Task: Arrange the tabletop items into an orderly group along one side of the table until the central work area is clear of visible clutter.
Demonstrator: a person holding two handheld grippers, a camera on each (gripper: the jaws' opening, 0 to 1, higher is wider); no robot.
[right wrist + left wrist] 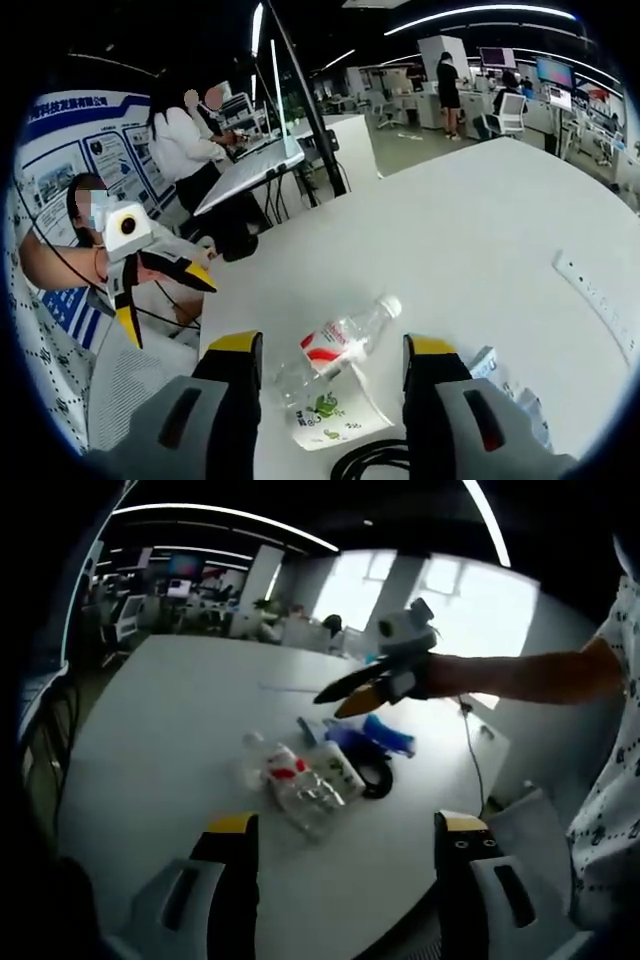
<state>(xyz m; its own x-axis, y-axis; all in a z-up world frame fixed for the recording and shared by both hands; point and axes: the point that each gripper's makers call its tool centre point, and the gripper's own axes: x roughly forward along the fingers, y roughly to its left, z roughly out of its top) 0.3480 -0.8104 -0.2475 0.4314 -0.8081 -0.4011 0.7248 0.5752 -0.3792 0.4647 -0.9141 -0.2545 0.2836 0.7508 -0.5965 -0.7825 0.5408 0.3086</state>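
Clear plastic bottle [292, 783] (red label) lies on its side beside white packet [336, 765]; black cable [377, 777] adjoining.

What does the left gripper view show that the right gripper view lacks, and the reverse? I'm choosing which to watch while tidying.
Left gripper view: the right gripper reaching over the table, with bright windows behind. Right gripper view: the left gripper, jaws apart, and people at a desk. Both: the white table, the plastic bottle, the printed packet and the black cable.

Black cable [375, 458] cut off below.
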